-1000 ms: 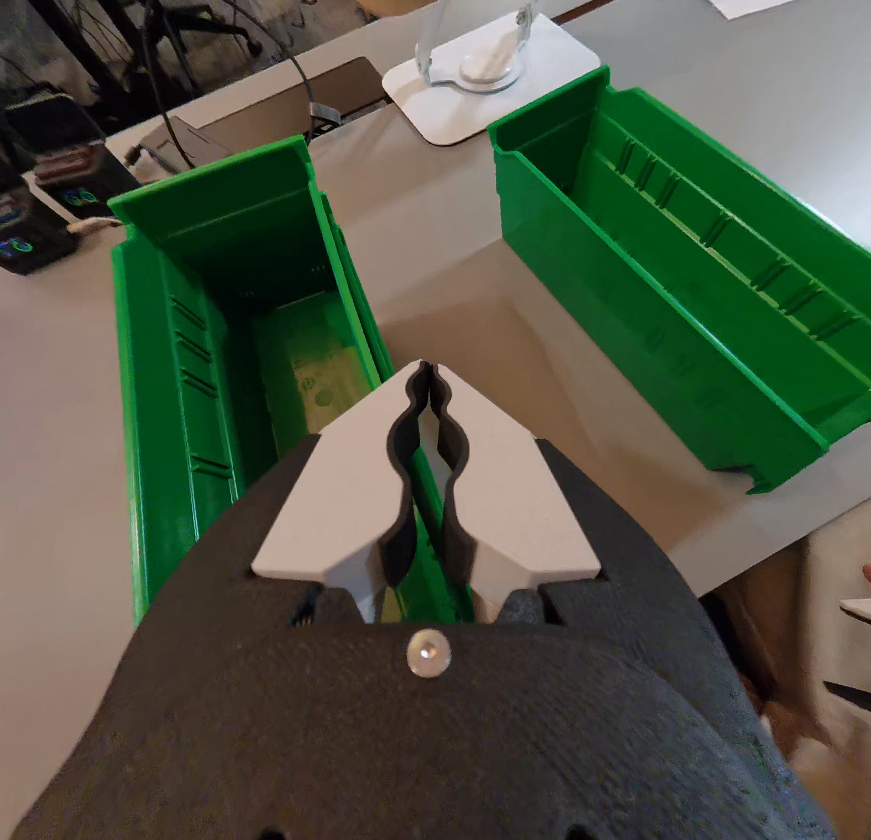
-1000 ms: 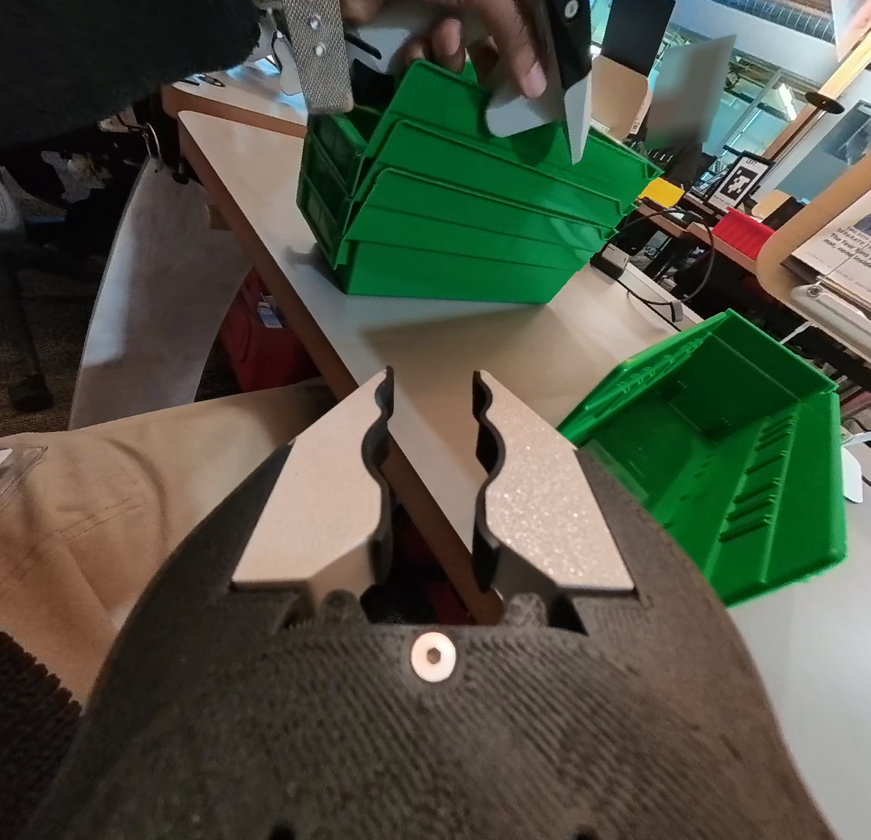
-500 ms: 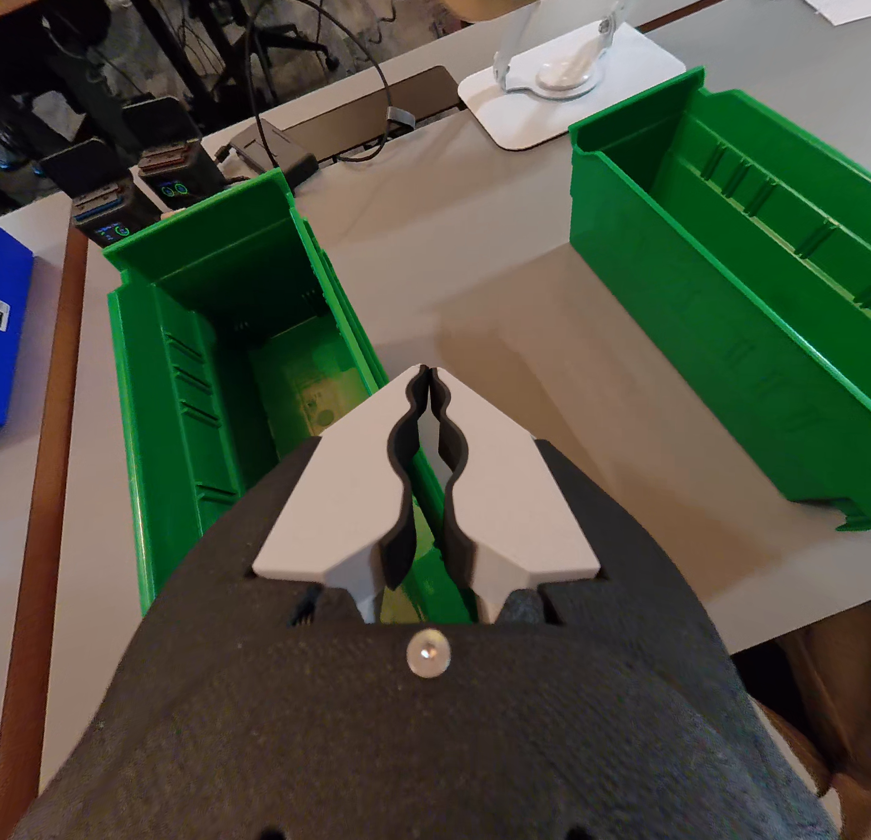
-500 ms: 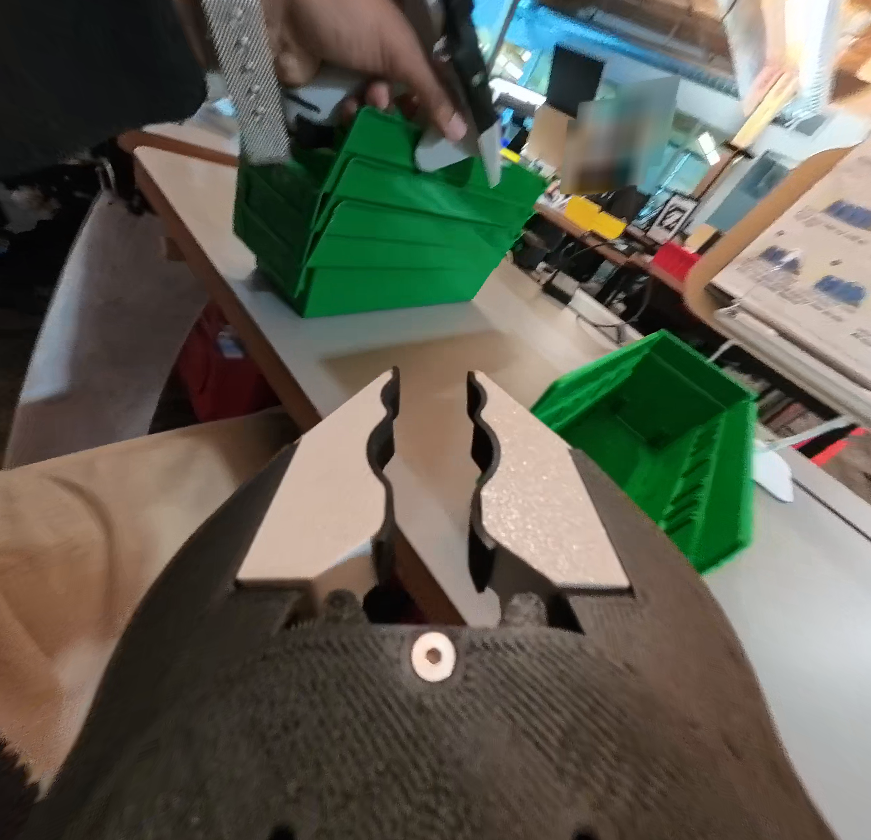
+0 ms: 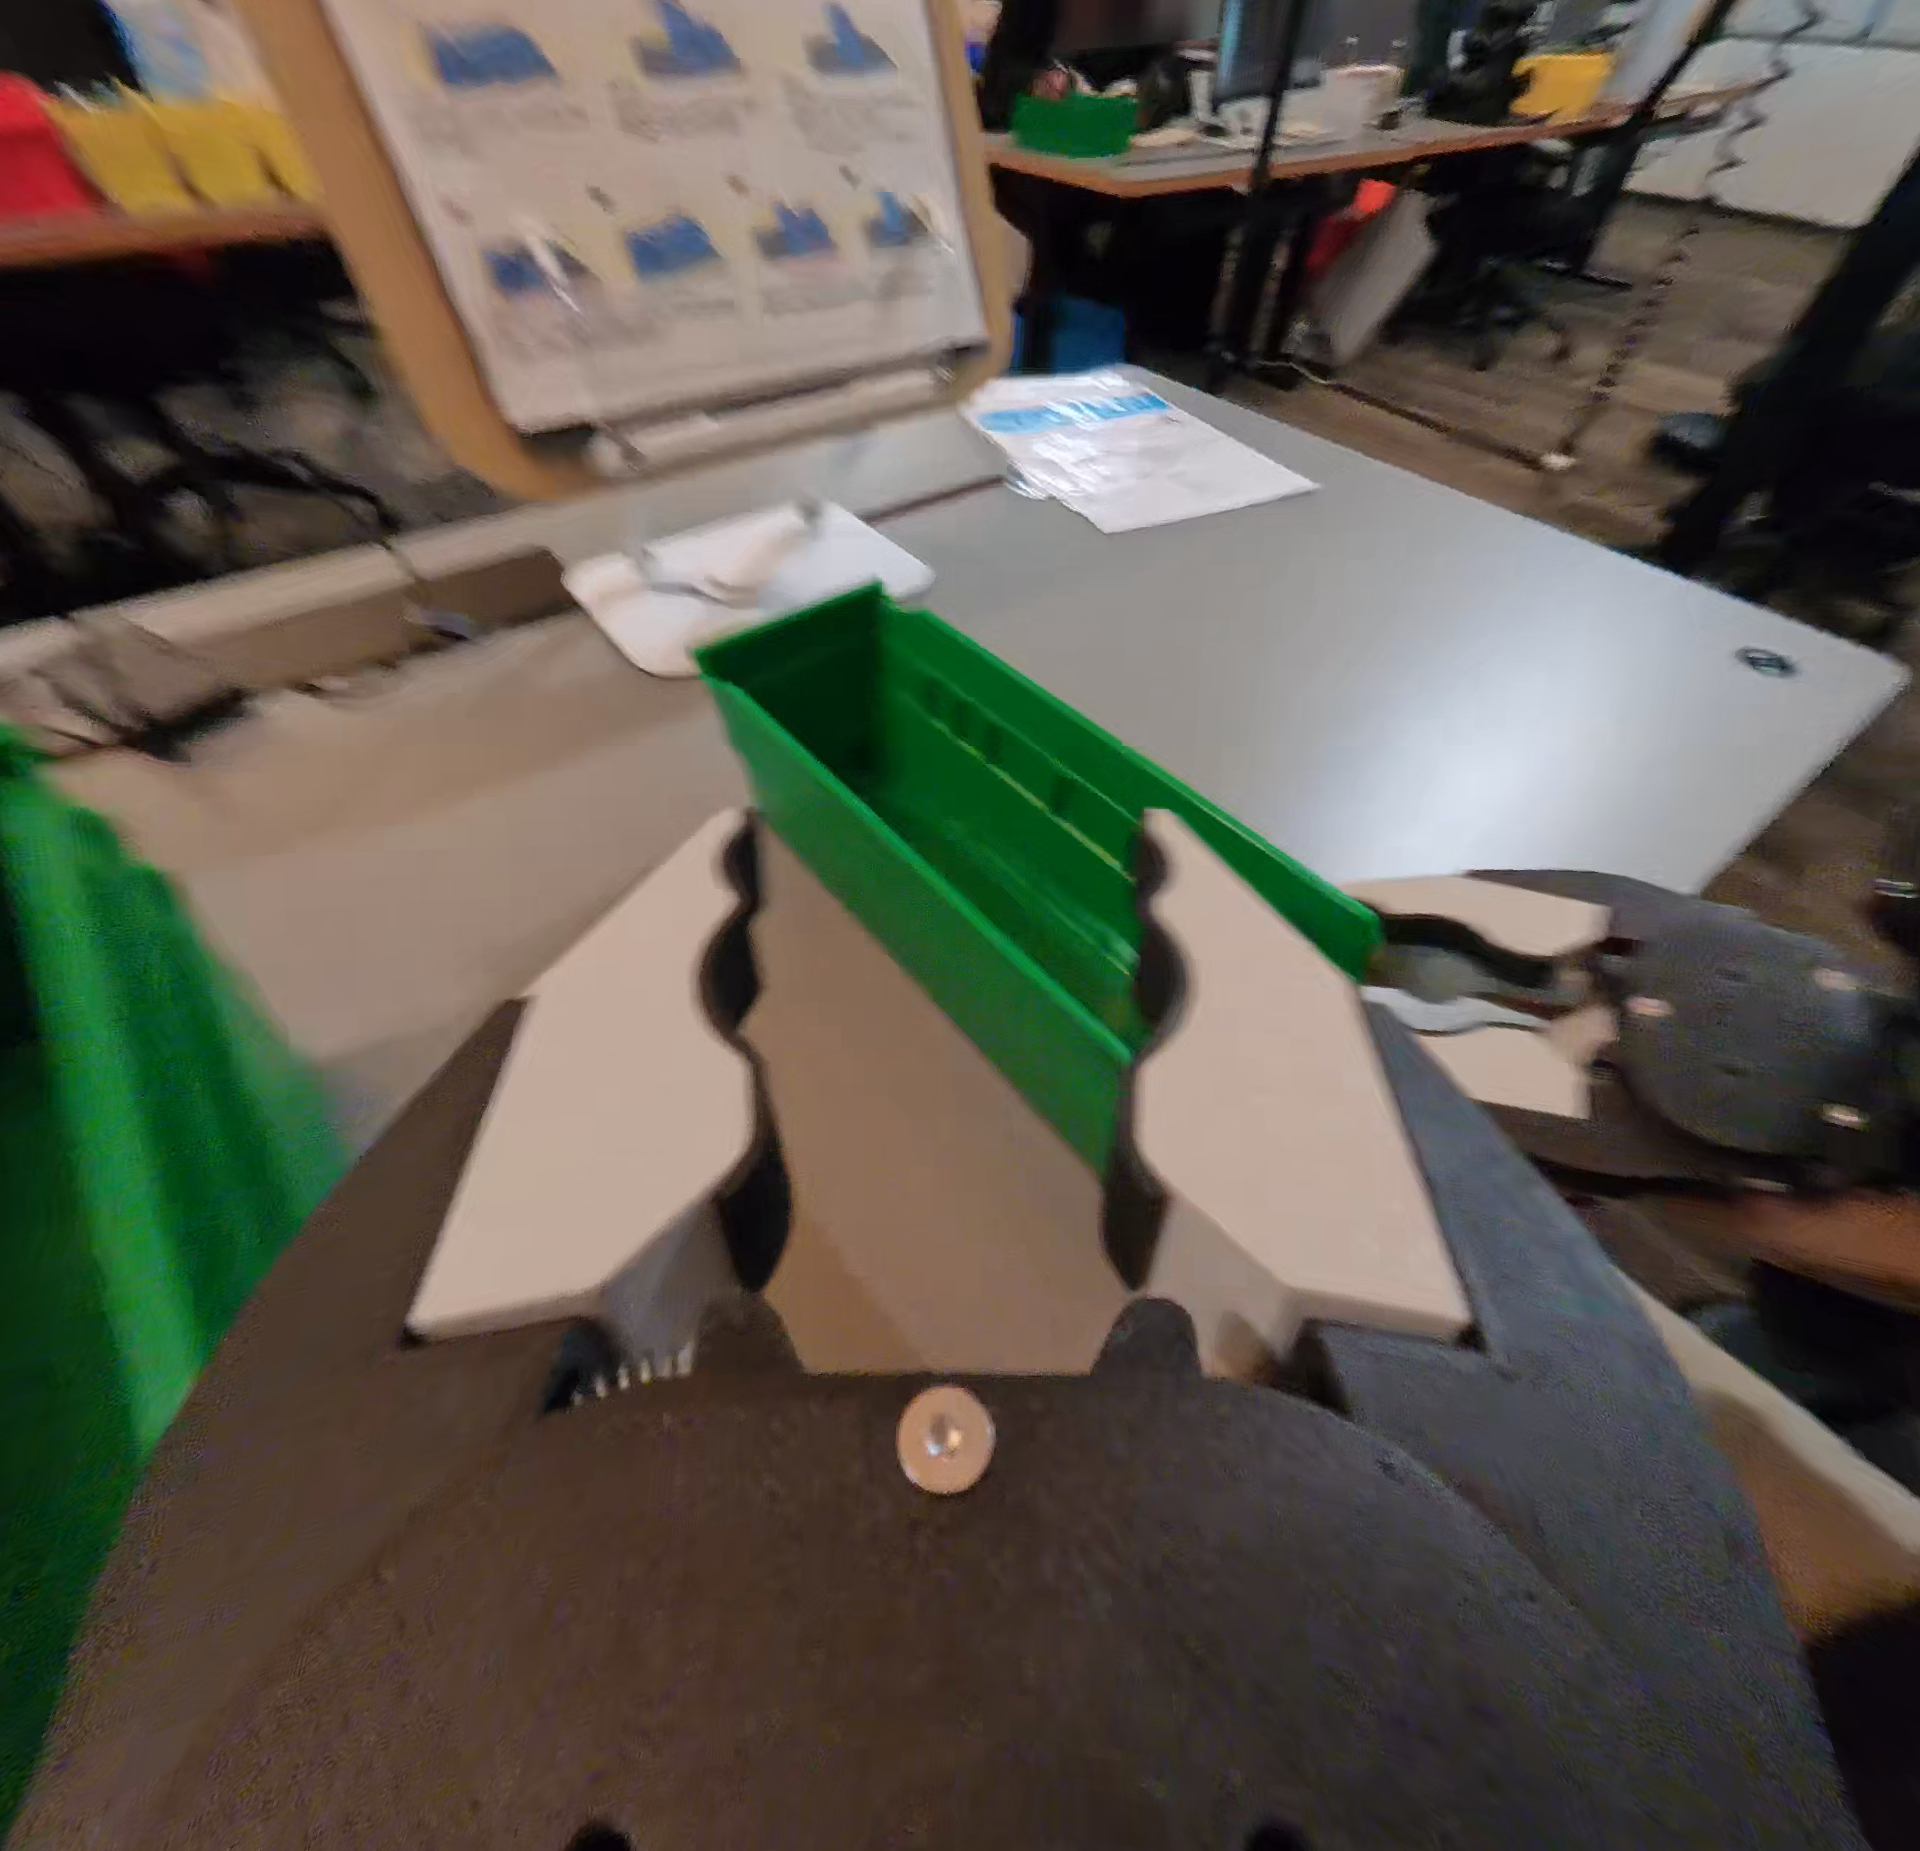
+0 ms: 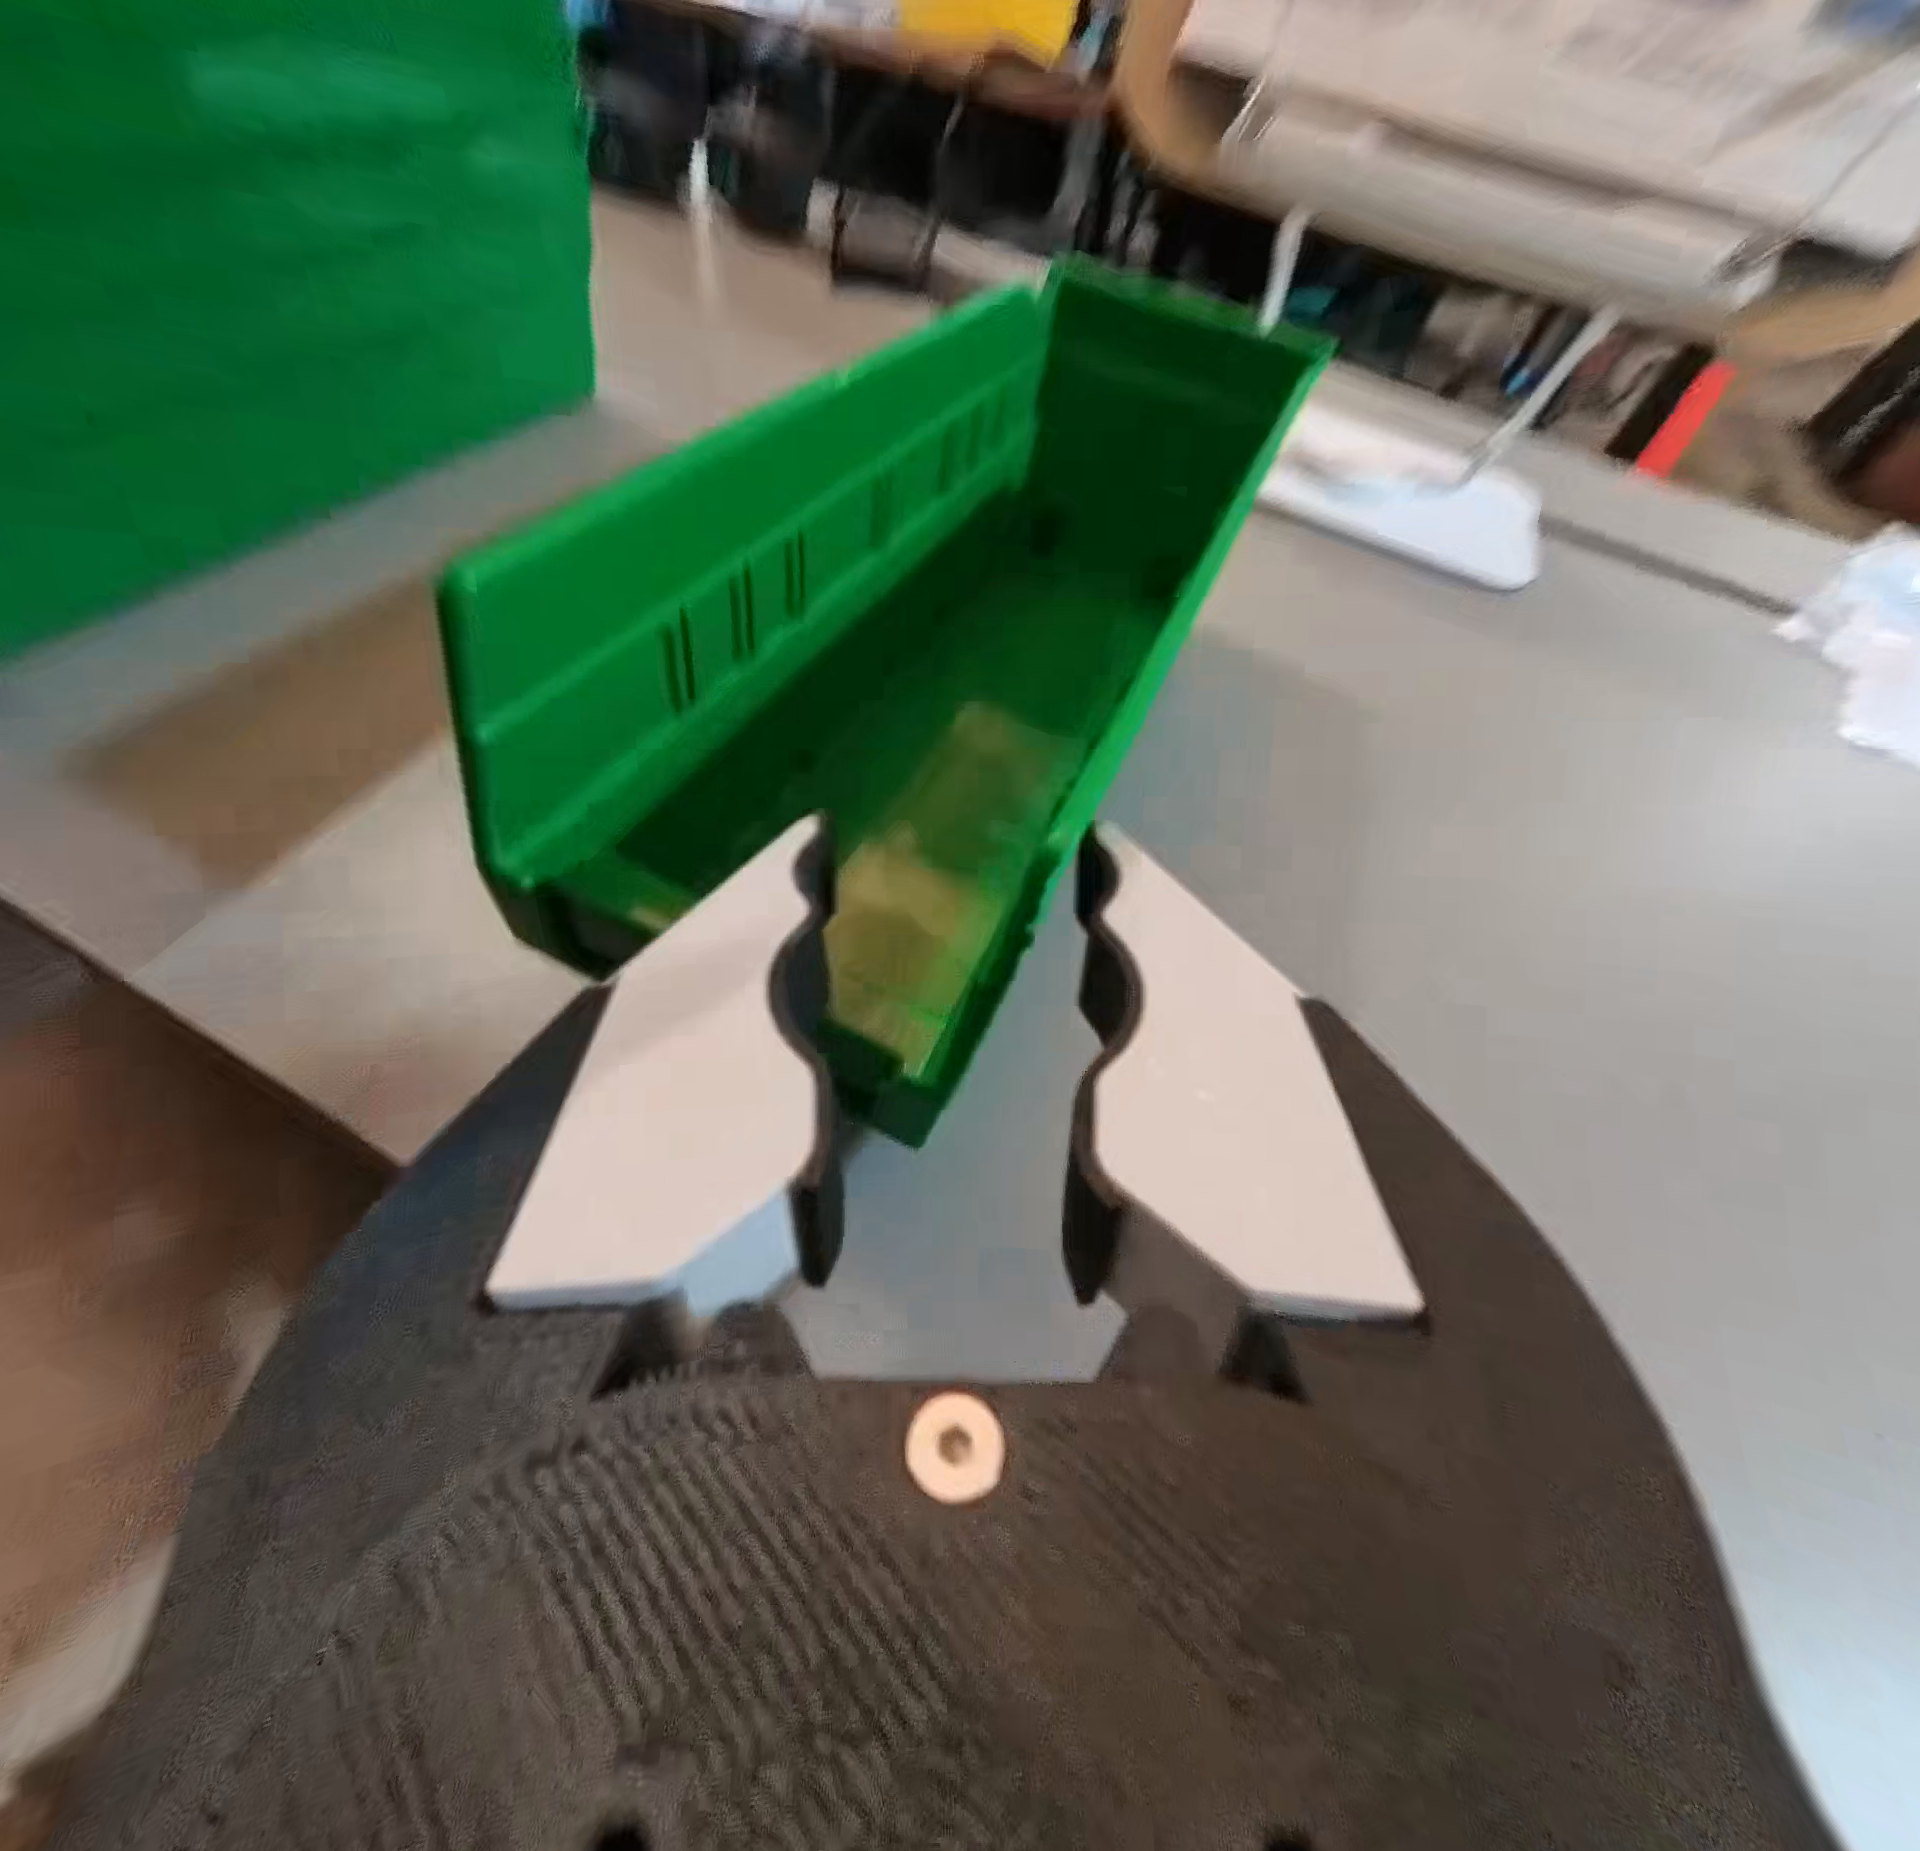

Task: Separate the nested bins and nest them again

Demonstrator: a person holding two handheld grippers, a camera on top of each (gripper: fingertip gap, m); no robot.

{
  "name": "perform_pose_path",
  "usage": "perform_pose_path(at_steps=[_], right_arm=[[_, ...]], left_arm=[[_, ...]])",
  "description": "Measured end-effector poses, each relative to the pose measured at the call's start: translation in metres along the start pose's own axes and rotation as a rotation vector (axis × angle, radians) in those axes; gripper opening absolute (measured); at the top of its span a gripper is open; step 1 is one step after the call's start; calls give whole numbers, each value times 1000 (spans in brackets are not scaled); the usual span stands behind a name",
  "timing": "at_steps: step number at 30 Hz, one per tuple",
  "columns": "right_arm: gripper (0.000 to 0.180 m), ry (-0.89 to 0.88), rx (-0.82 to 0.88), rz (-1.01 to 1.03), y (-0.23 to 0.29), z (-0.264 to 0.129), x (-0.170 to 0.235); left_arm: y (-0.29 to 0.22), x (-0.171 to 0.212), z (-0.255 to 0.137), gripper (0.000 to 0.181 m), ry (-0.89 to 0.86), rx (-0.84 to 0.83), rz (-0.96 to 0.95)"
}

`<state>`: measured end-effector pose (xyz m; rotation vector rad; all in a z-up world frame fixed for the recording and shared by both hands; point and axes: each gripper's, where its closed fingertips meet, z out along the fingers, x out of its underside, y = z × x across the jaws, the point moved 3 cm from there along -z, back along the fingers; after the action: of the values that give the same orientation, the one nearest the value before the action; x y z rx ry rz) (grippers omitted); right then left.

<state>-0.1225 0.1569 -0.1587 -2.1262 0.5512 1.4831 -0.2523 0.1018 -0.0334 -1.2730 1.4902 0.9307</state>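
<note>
A single green bin [image 5: 914,908] stands on the grey table [image 5: 1455,679], open side up. My left gripper [image 5: 948,835] is open and empty, and points at the bin's near long wall. A blurred green stack of nested bins [image 5: 104,1074] is at the left edge. My right gripper [image 6: 961,845] is open, and its fingers straddle the near end of the single bin's [image 6: 727,596] right-hand wall without closing on it. The right gripper also shows in the left wrist view [image 5: 1392,965] at the bin's end. The stack fills the right wrist view's upper left [image 6: 260,243].
A white stand base [image 5: 748,575] sits just behind the bin, under a framed board [image 5: 644,160]. Loose papers [image 5: 1132,451] lie at the back of the table. The table's front edge runs close under both grippers. Both views are motion-blurred.
My left gripper opened, let go of the nested stack's wall and swung right toward the single bin. My right gripper moved from the table edge to the single bin and now straddles its wall.
</note>
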Motion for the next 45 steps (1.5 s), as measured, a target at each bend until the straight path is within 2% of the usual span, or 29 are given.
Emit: perform_pose_path(at_steps=[1, 3, 4, 6, 7, 9, 14, 17, 18, 20, 25, 30, 33, 37, 39, 41, 45], right_arm=[[38, 40, 9, 1, -2, 4, 5], [24, 45, 45, 43, -9, 5, 4], [16, 46, 51, 69, -12, 4, 4], [2, 20, 112, 149, -25, -1, 2], [2, -6, 120, 189, -29, -4, -2], [3, -51, 119, 236, -31, -11, -10], [4, -103, 131, 266, -9, -21, -16], [8, -159, 161, 210, -2, -27, -23], [8, -182, 161, 182, 1, -29, -27], [12, -209, 143, 127, 11, -32, -32], [21, -285, 122, -75, 43, -39, -43], [41, -334, 87, -183, 56, -43, -45], [59, -383, 54, -231, 67, -48, -50], [57, -464, 45, -271, 77, -57, -58], [64, -494, 38, -286, 80, -61, -60], [62, -531, 23, -290, 84, -66, -64], [59, -490, 32, -330, 84, -61, -58]], left_arm=[[-12, 17, 11, 89, 44, 28, -26], [-31, 59, 33, 97, 194, 35, -42], [-37, 79, 42, 96, 247, 18, -39], [-50, 103, 56, 69, 220, -12, -27], [-56, 112, 62, 71, 200, -17, -21], [-68, 121, 69, 81, 176, -16, -13], [-67, 111, 66, 84, 69, -84, -35], [-59, 112, 65, 67, 65, -45, -187], [-53, 111, 65, 52, 56, -49, -247], [-44, 109, 64, 38, 34, -19, -342], [-20, 114, 59, 2, 25, -55, -470], [-8, 93, 49, 1, -78, -57, -435], [-1, 69, 36, 1, -168, -92, -322], [-2, 39, 17, 2, -217, -115, -168], [1, 21, 5, 1, -262, -130, -134], [12, 1, -11, 1, -321, -146, -132], [58, -39, -61, 1, -443, -248, -194]])
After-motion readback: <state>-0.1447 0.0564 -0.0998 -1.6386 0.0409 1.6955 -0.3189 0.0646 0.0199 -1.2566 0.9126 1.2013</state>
